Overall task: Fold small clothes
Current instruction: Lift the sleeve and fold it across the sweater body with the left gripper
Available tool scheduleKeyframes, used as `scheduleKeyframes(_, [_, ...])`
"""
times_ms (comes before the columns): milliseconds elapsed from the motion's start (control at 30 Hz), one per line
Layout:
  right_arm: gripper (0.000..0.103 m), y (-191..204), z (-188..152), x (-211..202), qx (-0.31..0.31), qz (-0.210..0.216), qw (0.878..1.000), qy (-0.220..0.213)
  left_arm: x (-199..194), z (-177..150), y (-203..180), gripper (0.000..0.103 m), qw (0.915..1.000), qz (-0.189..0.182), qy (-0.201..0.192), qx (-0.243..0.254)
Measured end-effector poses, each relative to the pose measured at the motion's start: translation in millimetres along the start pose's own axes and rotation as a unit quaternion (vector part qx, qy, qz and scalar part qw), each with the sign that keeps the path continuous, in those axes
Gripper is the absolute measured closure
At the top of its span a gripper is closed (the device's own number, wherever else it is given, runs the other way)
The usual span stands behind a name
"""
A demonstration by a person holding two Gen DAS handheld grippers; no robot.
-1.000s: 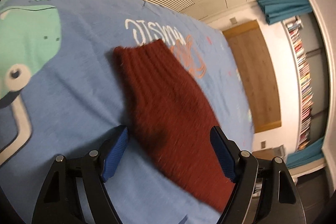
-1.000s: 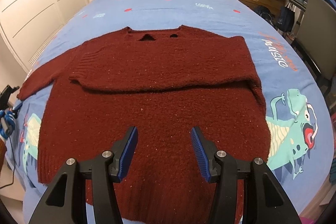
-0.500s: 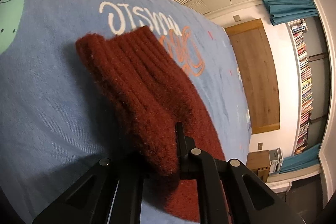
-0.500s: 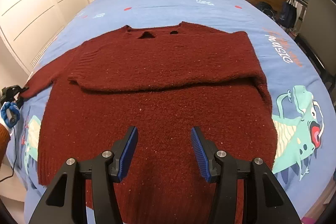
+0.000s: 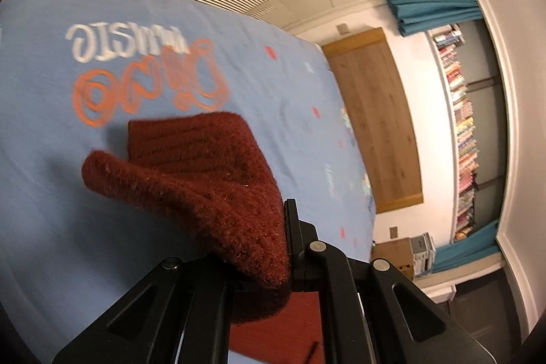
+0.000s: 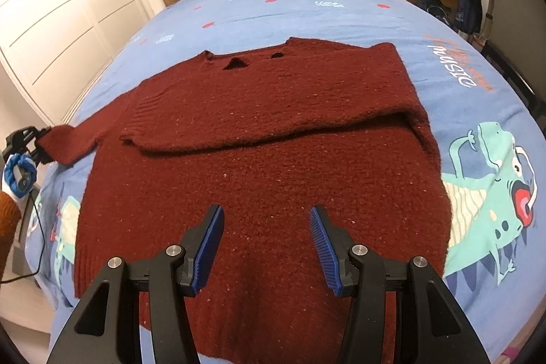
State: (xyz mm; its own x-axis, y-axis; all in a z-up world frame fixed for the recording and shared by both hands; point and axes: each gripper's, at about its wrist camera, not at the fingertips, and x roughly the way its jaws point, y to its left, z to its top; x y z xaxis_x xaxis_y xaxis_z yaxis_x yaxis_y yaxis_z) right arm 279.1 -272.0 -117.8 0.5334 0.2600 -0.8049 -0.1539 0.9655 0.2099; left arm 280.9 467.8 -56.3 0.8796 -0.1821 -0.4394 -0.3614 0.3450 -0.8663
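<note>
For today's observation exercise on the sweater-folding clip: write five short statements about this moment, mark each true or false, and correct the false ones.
1. The left gripper is shut on the sweater's cuff. True.
2. The right gripper is clamped on the hem. False: its jaws stand apart above the sweater, with no cloth pinched between them.
3. One sleeve already lies folded across the chest. True.
4. The sweater lies on a bare wooden table. False: it lies on a blue printed bedspread.
5. The sweater is green. False: it is dark red.
</note>
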Motion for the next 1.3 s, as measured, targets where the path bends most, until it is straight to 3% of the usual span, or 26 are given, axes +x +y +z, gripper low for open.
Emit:
scheduleKeyframes(367, [0.049, -21, -7, -20, 0.009, 0.018, 1.0, -0.019, 48, -41, -103, 0.097, 0.9966, -0.063, 0.04, 0.033])
scheduleKeyframes(567, [0.049, -37, -12, -27, 0.025, 0.028, 0.999, -0.026, 73, -82, -161, 0.097, 0.9903, -0.091, 0.077, 0.071])
scheduleKeyframes(967, [0.049, -66, -19, -47, 0.045, 0.03, 0.998, -0.037, 125, -189, -247, 0.097, 0.9662, -0.136, 0.177, 0.13])
scheduleKeyframes(1167, [0.049, -80, -22, -55, 0.06, 0.027, 0.997, -0.042, 144, -243, -279, 0.097, 0.9537, -0.133, 0.218, 0.16])
scheduleKeyframes(1300, [0.049, -83, -24, -56, 0.064, 0.028, 0.997, -0.041, 159, -282, -286, 0.097, 0.9419, -0.11, 0.246, 0.201])
